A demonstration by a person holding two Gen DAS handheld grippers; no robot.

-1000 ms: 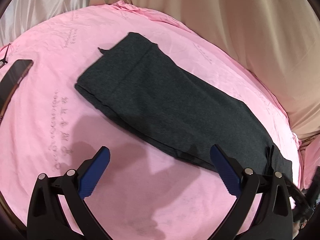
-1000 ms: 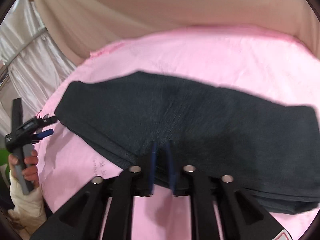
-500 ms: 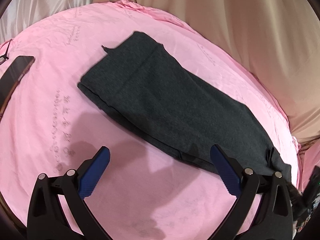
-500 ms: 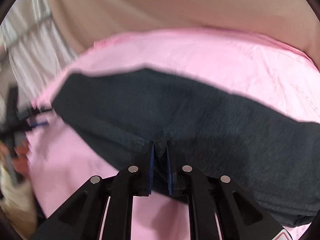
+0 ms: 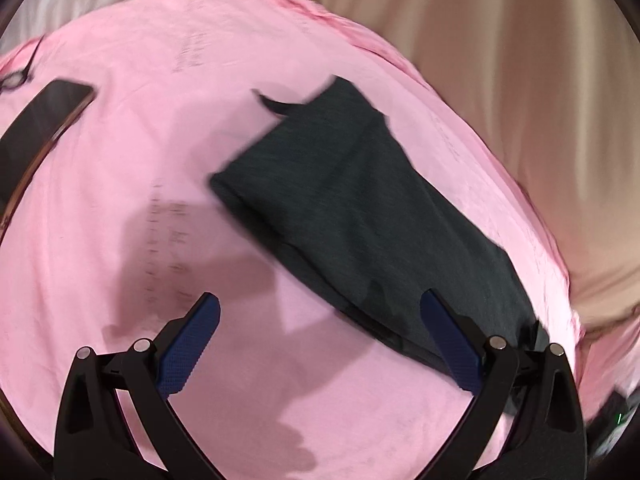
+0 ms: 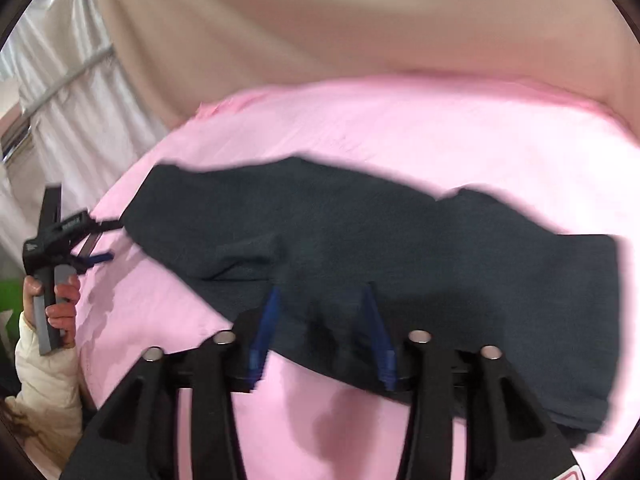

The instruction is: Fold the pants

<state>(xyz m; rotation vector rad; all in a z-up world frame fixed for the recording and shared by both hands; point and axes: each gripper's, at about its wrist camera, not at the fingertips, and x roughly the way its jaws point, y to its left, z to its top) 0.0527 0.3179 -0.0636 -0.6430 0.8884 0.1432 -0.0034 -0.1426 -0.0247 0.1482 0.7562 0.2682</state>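
The dark grey pants (image 5: 360, 216) lie folded lengthwise in a long strip on the pink sheet (image 5: 160, 160). My left gripper (image 5: 320, 332) is open and empty, with its right finger over the strip's near edge. In the right wrist view the pants (image 6: 400, 248) run across the middle, with a raised wrinkle on the left part. My right gripper (image 6: 320, 320) is open, its blue fingertips (image 6: 268, 320) lying against the near edge of the cloth. The left gripper (image 6: 86, 240) shows there too, held in a hand at the pants' left end.
A dark phone (image 5: 40, 128) lies on the sheet at the far left. Beige curtain (image 5: 500, 60) hangs behind the bed, white curtain (image 6: 60, 92) to the left. The sheet's edge (image 5: 560, 300) runs close behind the pants.
My right gripper was shut on the pants' near edge and has opened, letting the cloth go. The left gripper has drifted left, so the pants sit further right in its view.
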